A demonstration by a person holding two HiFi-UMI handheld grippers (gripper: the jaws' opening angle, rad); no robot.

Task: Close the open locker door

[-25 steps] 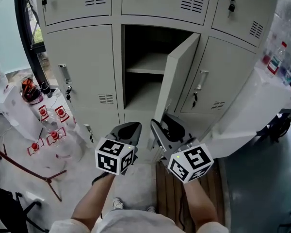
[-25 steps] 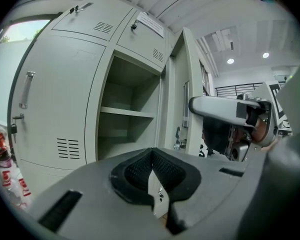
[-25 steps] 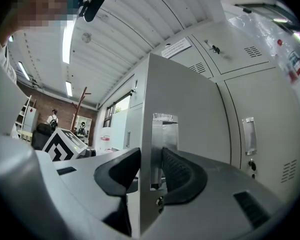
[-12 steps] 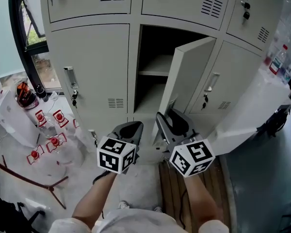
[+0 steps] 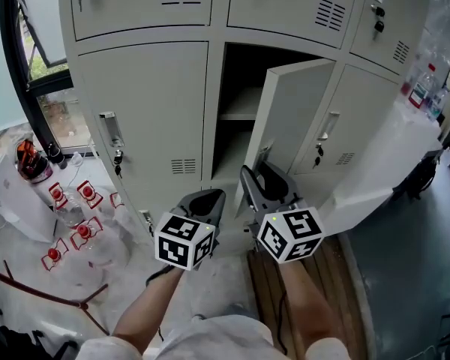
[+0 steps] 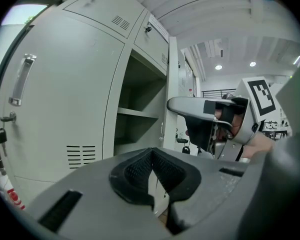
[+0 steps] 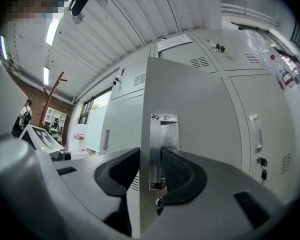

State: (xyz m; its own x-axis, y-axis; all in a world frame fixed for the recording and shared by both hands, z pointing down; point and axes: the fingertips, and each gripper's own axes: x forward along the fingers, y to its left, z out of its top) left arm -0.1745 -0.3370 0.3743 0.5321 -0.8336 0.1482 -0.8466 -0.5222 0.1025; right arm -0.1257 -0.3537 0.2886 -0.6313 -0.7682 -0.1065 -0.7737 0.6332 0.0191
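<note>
The left gripper (image 5: 202, 199) hangs low, its fingers closed together on nothing. On the right gripper (image 5: 261, 177) the fingers clamp the locker door (image 5: 292, 118) at its handle (image 7: 163, 149). The door stands half open before its shelved compartment (image 5: 240, 103).

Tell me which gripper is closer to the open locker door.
Right. The right gripper has its jaws closed on the locker door at its free edge. The left gripper sits left of the door, before the open compartment, jaws together, empty.
</note>
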